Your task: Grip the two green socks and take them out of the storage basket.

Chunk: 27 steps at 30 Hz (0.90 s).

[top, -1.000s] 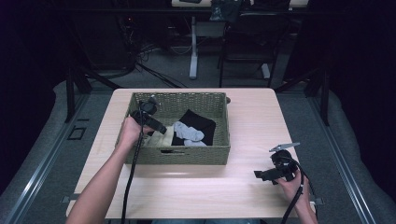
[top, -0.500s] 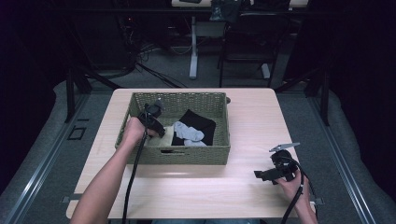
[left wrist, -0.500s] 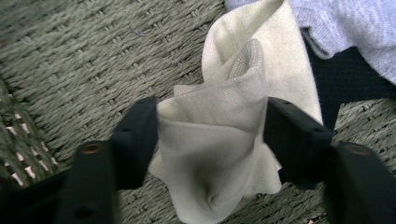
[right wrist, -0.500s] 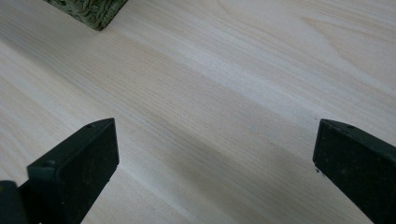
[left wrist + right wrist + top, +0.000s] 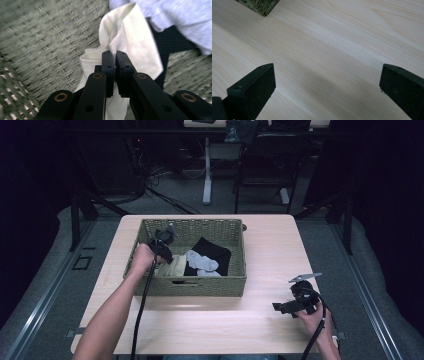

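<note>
two hand-held grippers are in play. the left hand-held gripper (image 5: pixel 115 58) sits inside the basket (image 5: pixel 205 287), its jaws just closed onto a fold of the cream cloth (image 5: pixel 130 37) at the basket's left end, beside the grey cloth (image 5: pixel 202 261) and black cloth (image 5: pixel 215 251). the right hand-held gripper (image 5: pixel 327 82) hovers wide open over the bare tabletop (image 5: pixel 270 255), well apart from the basket. to do this well, i'd lift straight up and slowly, checking the pinch holds enough fabric and doesn't drag the neighbouring cloths along.
</note>
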### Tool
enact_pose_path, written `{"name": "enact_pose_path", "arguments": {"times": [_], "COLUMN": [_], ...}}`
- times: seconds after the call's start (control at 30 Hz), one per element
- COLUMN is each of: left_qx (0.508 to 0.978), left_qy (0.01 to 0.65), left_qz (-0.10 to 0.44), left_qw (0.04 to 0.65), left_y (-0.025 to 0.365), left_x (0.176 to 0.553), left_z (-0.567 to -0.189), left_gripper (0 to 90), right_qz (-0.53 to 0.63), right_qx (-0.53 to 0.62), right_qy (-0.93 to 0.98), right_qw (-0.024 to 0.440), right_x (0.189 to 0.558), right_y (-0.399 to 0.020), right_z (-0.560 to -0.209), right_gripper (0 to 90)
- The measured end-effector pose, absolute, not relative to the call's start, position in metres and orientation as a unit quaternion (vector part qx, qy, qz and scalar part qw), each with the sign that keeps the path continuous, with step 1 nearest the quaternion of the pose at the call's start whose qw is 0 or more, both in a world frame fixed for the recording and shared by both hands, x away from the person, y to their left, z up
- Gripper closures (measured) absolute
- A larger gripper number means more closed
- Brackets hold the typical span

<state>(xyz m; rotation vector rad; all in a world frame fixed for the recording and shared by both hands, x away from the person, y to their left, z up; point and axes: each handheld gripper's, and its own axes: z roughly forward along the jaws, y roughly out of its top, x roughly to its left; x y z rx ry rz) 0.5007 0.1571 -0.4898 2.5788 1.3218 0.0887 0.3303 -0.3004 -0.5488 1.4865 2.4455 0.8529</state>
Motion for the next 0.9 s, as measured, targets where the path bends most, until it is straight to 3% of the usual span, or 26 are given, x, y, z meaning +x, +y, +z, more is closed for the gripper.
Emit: {"name": "enact_pose_path", "arguments": {"times": [0.9], "left_qx": [0.884], "left_qy": [0.417], "left_qz": [0.070], "left_qw": [0.200], "left_y": [0.168], "left_x": [0.479], "left_z": [-0.405], "left_gripper": [86.1], "right_qz": [0.283], "right_qx": [0.497], "right_qy": [0.816], "right_qw": [0.077], "right_x": [0.330], "right_y": [-0.300], "right_z": [-0.549], "right_gripper": [0.0]}}
